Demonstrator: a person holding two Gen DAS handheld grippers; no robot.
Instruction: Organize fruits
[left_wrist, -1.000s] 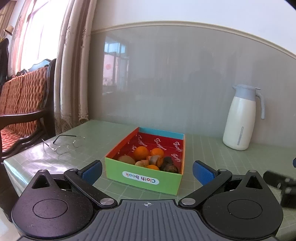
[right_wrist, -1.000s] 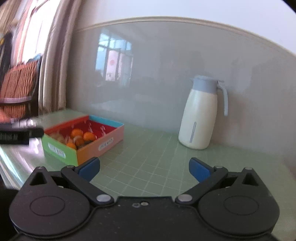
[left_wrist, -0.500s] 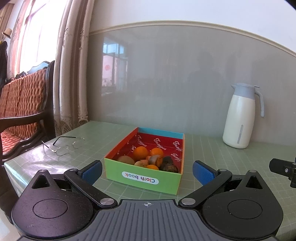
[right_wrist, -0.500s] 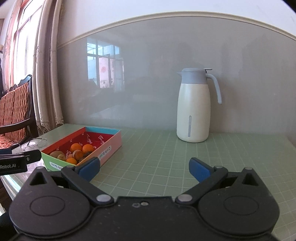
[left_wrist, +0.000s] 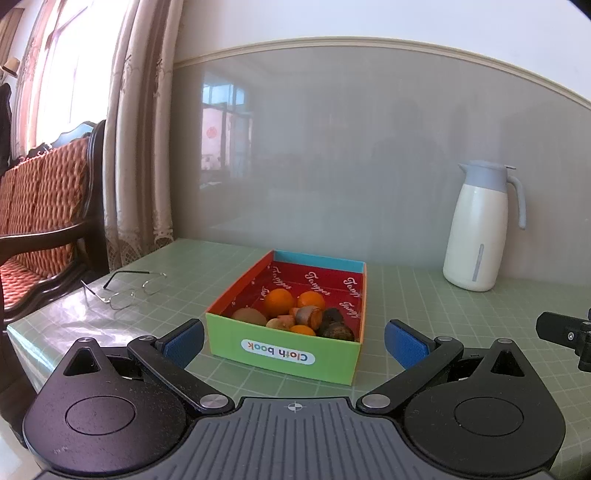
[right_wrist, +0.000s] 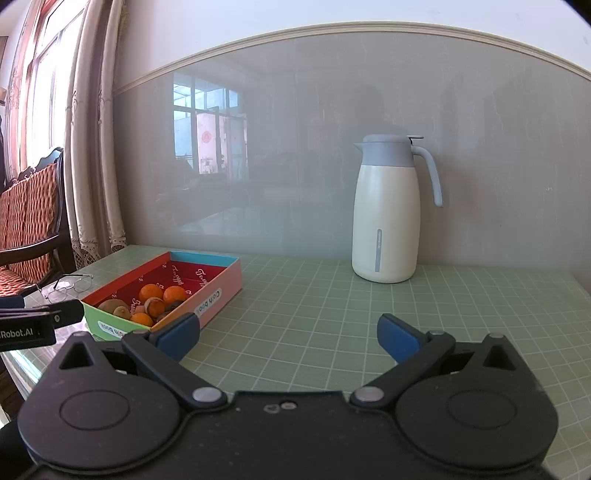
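Fruit lies heaped at the near end of one open cardboard box with a green front, orange side and red lining (left_wrist: 284, 354), which stands on the green grid-patterned table mat (left_wrist: 424, 295). Three round orange citrus fruits (left_wrist: 279, 301) can be counted, along with one brown kiwi-like fruit (left_wrist: 249, 316), two dark wrinkled fruits (left_wrist: 334, 321) and a few cut or tan pieces too jumbled to count. The box's front carries a white label reading "Cloth book", upside down in the left wrist view; the white script on the lining is too small to read.

One white thermal jug with a grey-blue lid and handle (right_wrist: 386, 218) stands upright against the grey wall, well apart from the box. One pair of thin wire-rimmed glasses (left_wrist: 125, 288) lies left of the box.

The left gripper (left_wrist: 293, 339) hovers just before the box, jaws spread wide and empty. The right gripper (right_wrist: 288, 336) sits to the box's right over bare mat, jaws likewise wide apart, holding nothing. "Robot.AI" shows on the left gripper's body in the right wrist view.
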